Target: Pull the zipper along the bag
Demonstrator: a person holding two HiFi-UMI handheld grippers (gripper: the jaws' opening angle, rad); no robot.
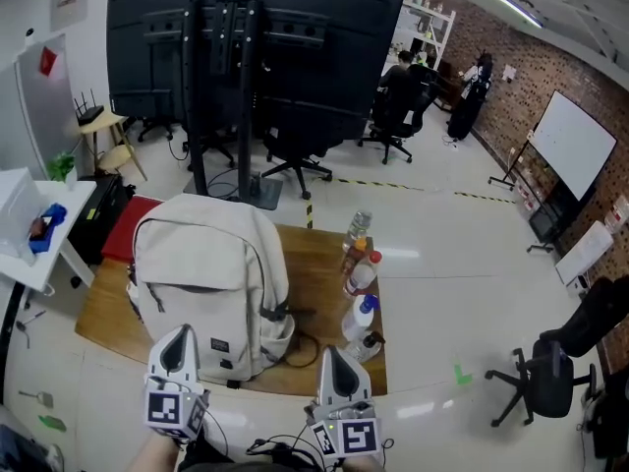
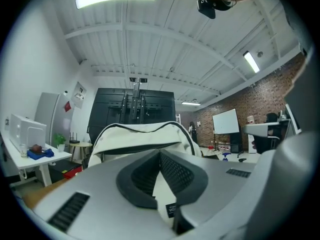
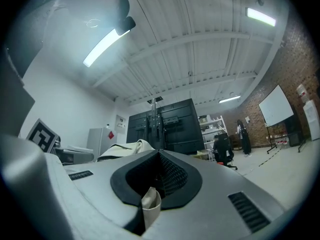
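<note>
Backpack [image 1: 206, 264] stood upright on tabletop [image 1: 329, 283]. Left gripper [image 1: 180, 336] jaws closed, nothing gripped. Cream strap [image 3: 150, 204] pinched in right gripper [image 1: 332, 356] jaws.

Head view steeply down; gripper views level; all share backpack [image 1: 211, 283].

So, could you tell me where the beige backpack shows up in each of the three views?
Head view: the backpack stands centre-left on the wooden table.
Left gripper view: the backpack fills the centre, just beyond the shut left gripper.
Right gripper view: the backpack top peeks out left of centre; the shut right gripper pinches a beige fabric tab.
Shared landmark: the tall black screen stand behind it.
</note>
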